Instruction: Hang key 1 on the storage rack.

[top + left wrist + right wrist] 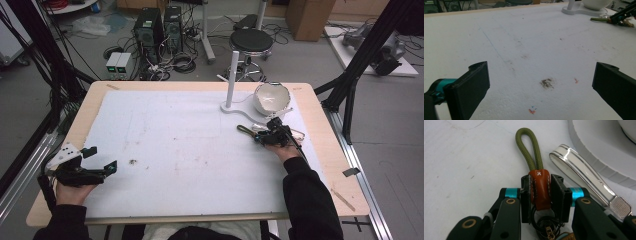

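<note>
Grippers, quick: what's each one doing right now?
Left gripper: open, holding nothing.
Right gripper: closed on the keychain strap.

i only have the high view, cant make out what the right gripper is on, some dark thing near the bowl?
Observer: The right gripper is shut on a keychain strap, its pads pressing the orange leather wrap.
Operator: anything sticking out past the jaws
Observer: An olive green cord loop points away from the jaws, flat on the white mat.
Operator: whats next to it
Observer: A white strap with silver edges lies just beside it, apart from the jaws.
</note>
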Demonstrator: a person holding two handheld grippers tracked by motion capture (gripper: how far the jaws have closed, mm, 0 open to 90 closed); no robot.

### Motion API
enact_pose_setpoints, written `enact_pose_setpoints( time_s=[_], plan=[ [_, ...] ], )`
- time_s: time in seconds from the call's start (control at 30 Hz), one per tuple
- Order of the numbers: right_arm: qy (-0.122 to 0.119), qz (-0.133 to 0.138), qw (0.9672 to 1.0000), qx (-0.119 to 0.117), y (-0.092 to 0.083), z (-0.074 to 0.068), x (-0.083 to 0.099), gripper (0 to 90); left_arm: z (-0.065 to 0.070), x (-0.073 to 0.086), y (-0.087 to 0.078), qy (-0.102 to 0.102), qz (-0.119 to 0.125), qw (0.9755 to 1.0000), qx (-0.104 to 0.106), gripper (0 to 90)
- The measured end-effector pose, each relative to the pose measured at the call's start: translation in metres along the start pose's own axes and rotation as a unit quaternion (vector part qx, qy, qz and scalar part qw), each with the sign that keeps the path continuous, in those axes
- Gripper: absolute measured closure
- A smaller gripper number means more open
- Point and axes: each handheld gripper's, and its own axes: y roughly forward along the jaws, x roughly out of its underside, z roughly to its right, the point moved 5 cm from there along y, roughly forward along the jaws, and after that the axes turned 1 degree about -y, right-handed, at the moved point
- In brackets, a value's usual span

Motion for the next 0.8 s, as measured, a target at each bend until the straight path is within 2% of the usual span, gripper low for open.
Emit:
enact_pose_setpoints(
  time_s=[0.27, 0.37, 0.5, 0.6, 0.8],
  plan=[
    [-0.004, 0.001, 1.0000, 0.001, 0.000, -0.003, -0.001, 72.3, 0.000, 0.000, 0.000, 0.001, -0.001, 1.0000, 0.000, 1.7],
    [0.002, 0.005, 1.0000, 0.000, -0.001, -0.004, -0.002, 72.4, 0.000, 0.000, 0.000, 0.000, -0.001, 1.0000, 0.000, 1.7],
    [0.008, 0.021, 0.9998, -0.002, -0.008, -0.005, -0.005, 72.5, 0.001, 0.001, 0.000, -0.004, 0.000, 1.0000, 0.006, 1.7],
    [0.012, 0.032, 0.9994, 0.010, -0.019, -0.005, -0.008, 72.5, 0.000, 0.000, -0.001, -0.005, 0.002, 1.0000, 0.006, 1.7],
    [0.026, 0.049, 0.9984, 0.004, -0.031, -0.003, -0.014, 72.7, 0.000, 0.000, 0.000, -0.006, 0.003, 1.0000, 0.006, 1.7]
  ],
)
